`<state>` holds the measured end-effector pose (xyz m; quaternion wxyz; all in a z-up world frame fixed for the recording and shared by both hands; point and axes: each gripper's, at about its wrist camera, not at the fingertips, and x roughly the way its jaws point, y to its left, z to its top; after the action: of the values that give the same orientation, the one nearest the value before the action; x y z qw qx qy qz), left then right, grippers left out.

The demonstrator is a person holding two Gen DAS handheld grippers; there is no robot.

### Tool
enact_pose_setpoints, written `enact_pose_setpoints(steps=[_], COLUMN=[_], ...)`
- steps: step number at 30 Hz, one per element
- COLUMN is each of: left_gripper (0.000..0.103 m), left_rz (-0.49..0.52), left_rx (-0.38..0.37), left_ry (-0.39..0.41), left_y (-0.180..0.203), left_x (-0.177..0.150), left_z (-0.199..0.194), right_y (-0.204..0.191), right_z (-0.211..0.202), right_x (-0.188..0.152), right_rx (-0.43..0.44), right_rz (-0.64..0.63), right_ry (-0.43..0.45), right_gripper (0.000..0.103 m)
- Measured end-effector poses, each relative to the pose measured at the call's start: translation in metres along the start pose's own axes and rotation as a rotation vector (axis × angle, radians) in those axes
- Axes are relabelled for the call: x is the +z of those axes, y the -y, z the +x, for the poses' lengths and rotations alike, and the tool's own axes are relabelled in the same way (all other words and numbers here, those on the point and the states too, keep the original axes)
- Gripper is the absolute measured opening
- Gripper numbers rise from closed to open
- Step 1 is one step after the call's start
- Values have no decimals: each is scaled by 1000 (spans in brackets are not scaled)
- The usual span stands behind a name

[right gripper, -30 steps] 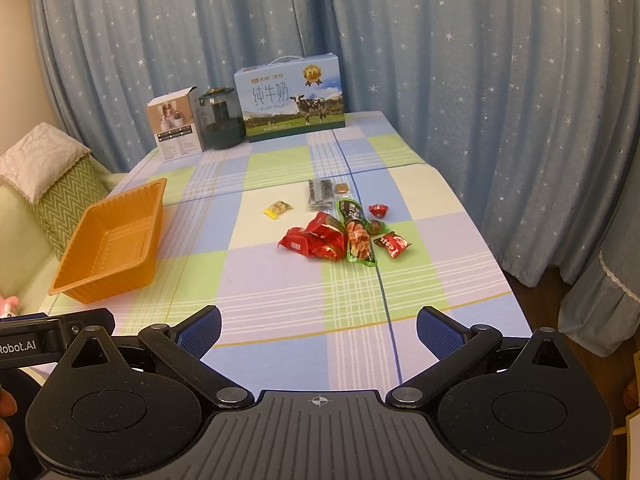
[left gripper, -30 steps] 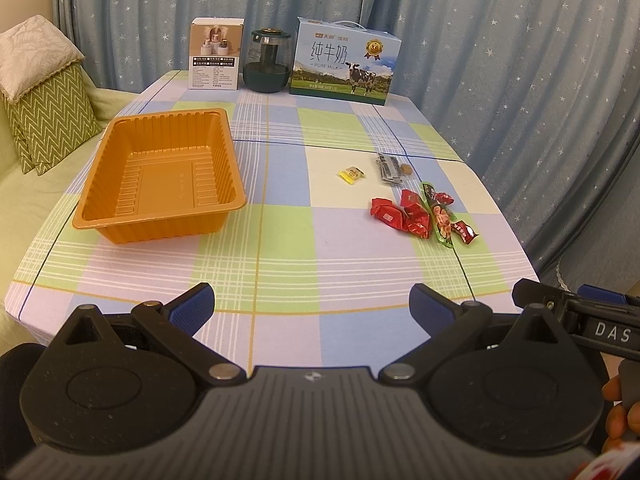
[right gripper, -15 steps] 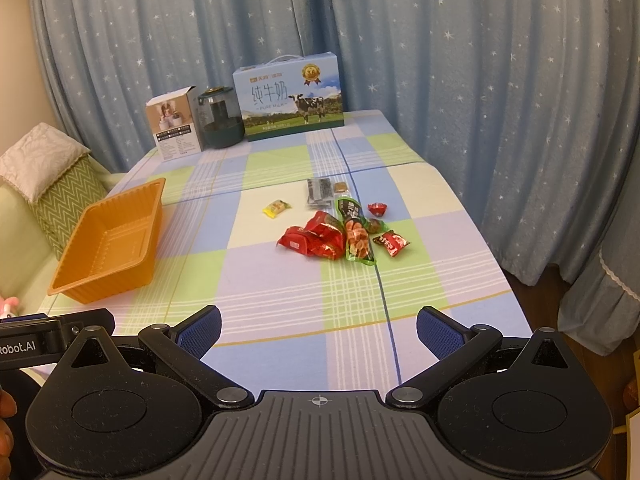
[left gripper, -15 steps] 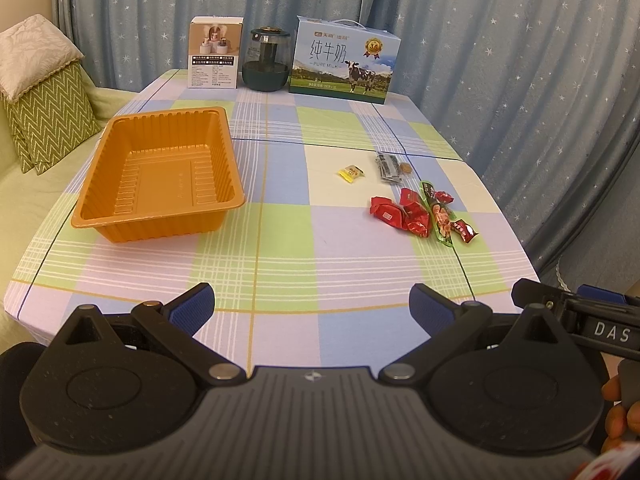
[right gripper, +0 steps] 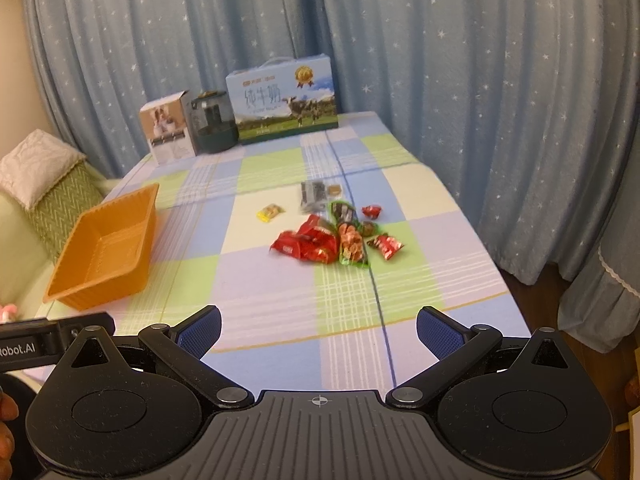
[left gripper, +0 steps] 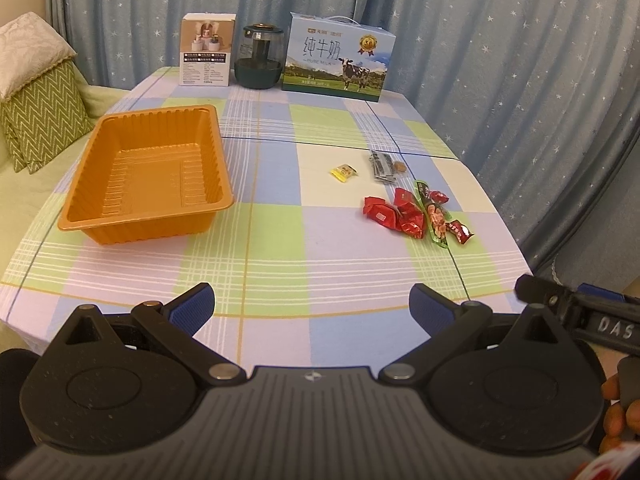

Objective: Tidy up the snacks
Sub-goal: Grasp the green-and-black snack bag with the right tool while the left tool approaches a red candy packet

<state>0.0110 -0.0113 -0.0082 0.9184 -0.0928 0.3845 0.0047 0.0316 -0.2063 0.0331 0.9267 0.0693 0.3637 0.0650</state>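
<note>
An empty orange tray (left gripper: 148, 176) sits on the left of the checked table; it also shows in the right wrist view (right gripper: 106, 250). A pile of red snack packets (left gripper: 394, 214) with a green packet (left gripper: 434, 216) lies at the right, also in the right wrist view (right gripper: 310, 242). A yellow candy (left gripper: 343, 172) and a grey packet (left gripper: 382, 166) lie just beyond. My left gripper (left gripper: 312, 308) is open and empty above the near table edge. My right gripper (right gripper: 318, 328) is open and empty, well short of the pile.
A white box (left gripper: 206, 56), a dark glass jar (left gripper: 260, 58) and a blue milk carton (left gripper: 338, 64) stand along the table's far edge. Blue curtains hang behind and to the right. Cushions (left gripper: 38, 92) lie on a sofa at the left.
My right gripper has moved forward and slightly left towards the snack pile; its view is blurred. My left gripper has shifted only slightly. Both stay open.
</note>
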Motion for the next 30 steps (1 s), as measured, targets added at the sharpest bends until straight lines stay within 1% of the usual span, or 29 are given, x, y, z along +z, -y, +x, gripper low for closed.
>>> enact_pose_setpoints(steps=[3,5,8,11,13,16,19,21,22,23,25,27,28,29,30], left_gripper=[103,103,103,103,103,103,102,97,96,96,96,94,94,93,92], left_rz=[-13,-19,-19,-2,14,59,78,91,99,106,116,121,120,119,116], left_rx=[-22,-41,-64,-71,-74,-71,-87,-95,-98,-101,-103,-115,-118,-121,-128], left_ry=[-10,-18,-27,-29,-32,-34,-39,-49,-54,-56,-60,-65,-69,-73,-77], left_y=[-1,-1,0,2,4,8,11,14,16,17,19,20,19,19,19], left_x=[6,10,16,24,28,34,40,44,45,47,50,52,53,54,55], left_z=[10,18,32,48,60,82,107,124,132,140,154,167,173,179,185], right_y=[9,16,28,39,47,58,64,66,68,68,69,69,69,68,68], right_z=[-2,-1,6,16,27,45,67,84,93,103,122,142,151,161,169], right_x=[9,15,26,30,31,32,33,34,34,35,35,36,36,36,37], right_rx=[4,-3,-13,-26,-30,-11,-2,5,11,20,33,42,45,47,52], right_rz=[22,35,30,11,2,-4,-10,-9,-7,-4,-2,-11,-13,-13,-12], right_ry=[48,66,72,77,68,51,28,17,9,-1,-19,-32,-39,-46,-50], right_gripper=[103,103,103,103,103,103,103,102,95,85,82,75,68,64,62])
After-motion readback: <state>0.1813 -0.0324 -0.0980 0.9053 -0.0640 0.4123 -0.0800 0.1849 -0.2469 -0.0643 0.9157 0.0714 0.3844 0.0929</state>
